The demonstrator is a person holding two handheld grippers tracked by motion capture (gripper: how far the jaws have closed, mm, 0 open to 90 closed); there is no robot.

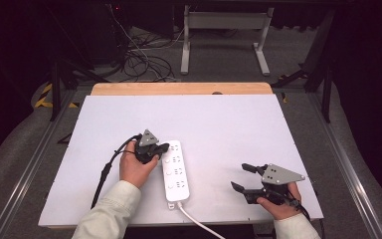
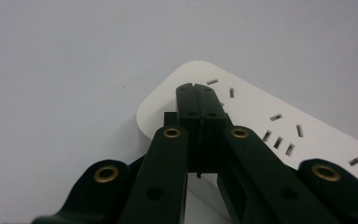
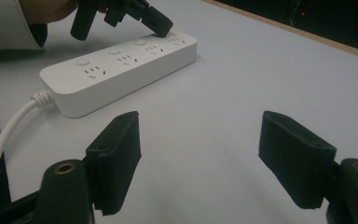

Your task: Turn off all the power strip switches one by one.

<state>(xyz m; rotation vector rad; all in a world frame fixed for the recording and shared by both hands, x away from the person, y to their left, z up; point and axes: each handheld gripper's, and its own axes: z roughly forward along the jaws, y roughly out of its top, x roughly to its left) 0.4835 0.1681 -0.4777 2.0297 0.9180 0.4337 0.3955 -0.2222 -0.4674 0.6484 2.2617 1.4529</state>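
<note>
**Left jaws pressing at the far end of the power strip**

My left gripper [image 1: 160, 149] has its jaws pressed together, tips on the far end of the white plastic four-socket power strip [image 1: 175, 172], which lies mid-table on the white tabletop [image 1: 238, 129]. I judge a switch press is underway. My right gripper [image 1: 242, 177] waits nearby, jaws wide apart, empty.

The person's left hand [image 1: 134, 167] reaches in from the near edge with the left gripper [image 1: 162, 148] angled down, jaws pressed together; the right hand [image 1: 278, 201] holds the right gripper [image 1: 241, 177] low, jaws spread wide apart.
</note>
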